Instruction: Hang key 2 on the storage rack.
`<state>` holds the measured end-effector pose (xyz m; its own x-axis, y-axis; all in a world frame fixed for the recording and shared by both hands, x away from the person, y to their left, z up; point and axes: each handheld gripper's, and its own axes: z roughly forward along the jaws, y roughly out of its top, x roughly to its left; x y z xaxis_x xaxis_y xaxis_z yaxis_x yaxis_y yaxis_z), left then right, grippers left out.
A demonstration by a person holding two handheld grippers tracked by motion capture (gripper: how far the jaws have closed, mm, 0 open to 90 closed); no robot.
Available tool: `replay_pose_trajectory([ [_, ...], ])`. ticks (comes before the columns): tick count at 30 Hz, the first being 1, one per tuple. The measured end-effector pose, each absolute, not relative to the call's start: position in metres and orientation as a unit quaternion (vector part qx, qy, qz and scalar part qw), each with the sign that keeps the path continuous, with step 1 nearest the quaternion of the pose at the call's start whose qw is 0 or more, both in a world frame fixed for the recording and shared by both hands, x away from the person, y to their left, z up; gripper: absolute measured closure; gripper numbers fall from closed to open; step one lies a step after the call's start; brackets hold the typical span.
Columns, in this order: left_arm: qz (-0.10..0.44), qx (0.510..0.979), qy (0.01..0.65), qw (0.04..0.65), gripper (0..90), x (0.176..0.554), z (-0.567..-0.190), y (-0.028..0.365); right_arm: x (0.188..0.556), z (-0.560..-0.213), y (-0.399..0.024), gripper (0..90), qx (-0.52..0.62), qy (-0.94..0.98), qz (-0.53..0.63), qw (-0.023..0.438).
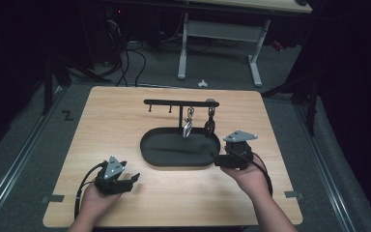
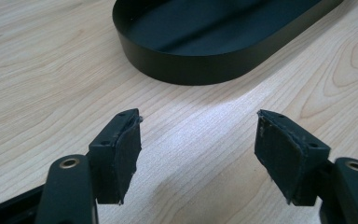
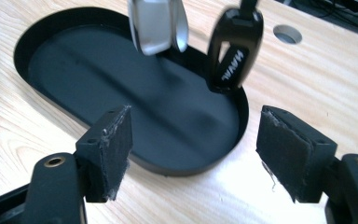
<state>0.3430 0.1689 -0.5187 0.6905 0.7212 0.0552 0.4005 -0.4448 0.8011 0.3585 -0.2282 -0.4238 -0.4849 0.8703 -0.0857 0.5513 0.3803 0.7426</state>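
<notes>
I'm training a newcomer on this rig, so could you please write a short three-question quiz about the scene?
1. True or false: the left claw is shut on something.
2. How many items hang from the black rack: A) one, B) two, C) four?
3. Which claw is nearer the black oval tray?

Key
1. False: it is open over bare table.
2. B: a silver carabiner and a black carabiner.
3. The right claw, beside the tray's rim.
</notes>
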Motion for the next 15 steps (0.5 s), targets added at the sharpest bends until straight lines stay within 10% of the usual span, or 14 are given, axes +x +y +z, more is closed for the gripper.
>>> replay_pose_trajectory([
  [15, 0.188, 0.824, 0.341, 0.411, 32.4, 0.349, -0.518, 0.162, 0.315, -0.498, -0.267, 21.4, 0.476, 0.750, 0.372, 0.268],
])
